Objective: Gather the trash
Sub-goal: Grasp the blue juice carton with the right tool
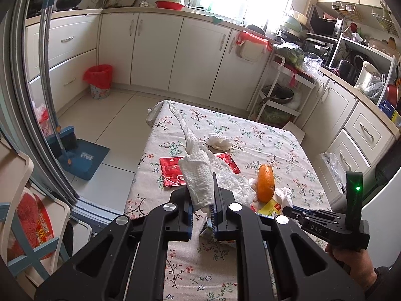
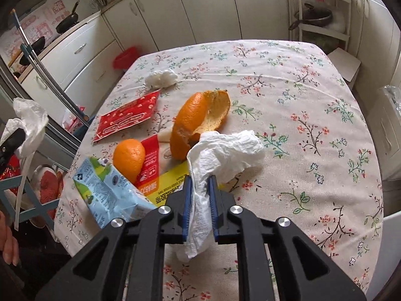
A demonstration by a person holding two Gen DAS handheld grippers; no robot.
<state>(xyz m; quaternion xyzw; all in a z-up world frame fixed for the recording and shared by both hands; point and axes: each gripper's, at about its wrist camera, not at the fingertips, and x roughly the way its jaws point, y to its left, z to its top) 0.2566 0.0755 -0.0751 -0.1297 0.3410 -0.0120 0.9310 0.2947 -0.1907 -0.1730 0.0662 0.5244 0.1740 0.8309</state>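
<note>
My left gripper [image 1: 202, 193] is shut on a white paper towel [image 1: 198, 175] and holds it above the table's near left part. My right gripper [image 2: 200, 185] is shut on a crumpled white tissue [image 2: 225, 150] that trails over the floral tablecloth [image 2: 300, 100]. On the table lie orange peel pieces [image 2: 198, 123], a red wrapper [image 2: 127, 118], a red and yellow packet [image 2: 160, 173], a blue milk carton [image 2: 110, 190] and a small white tissue wad [image 2: 161, 78]. The left gripper with its towel shows at the right wrist view's left edge [image 2: 27, 125].
A bin with a red liner [image 1: 98, 81] stands on the floor by the far cabinets. A blue dustpan and broom [image 1: 75, 150] lie left of the table. A wire rack with a pan [image 1: 278, 97] stands beyond the table's far right corner.
</note>
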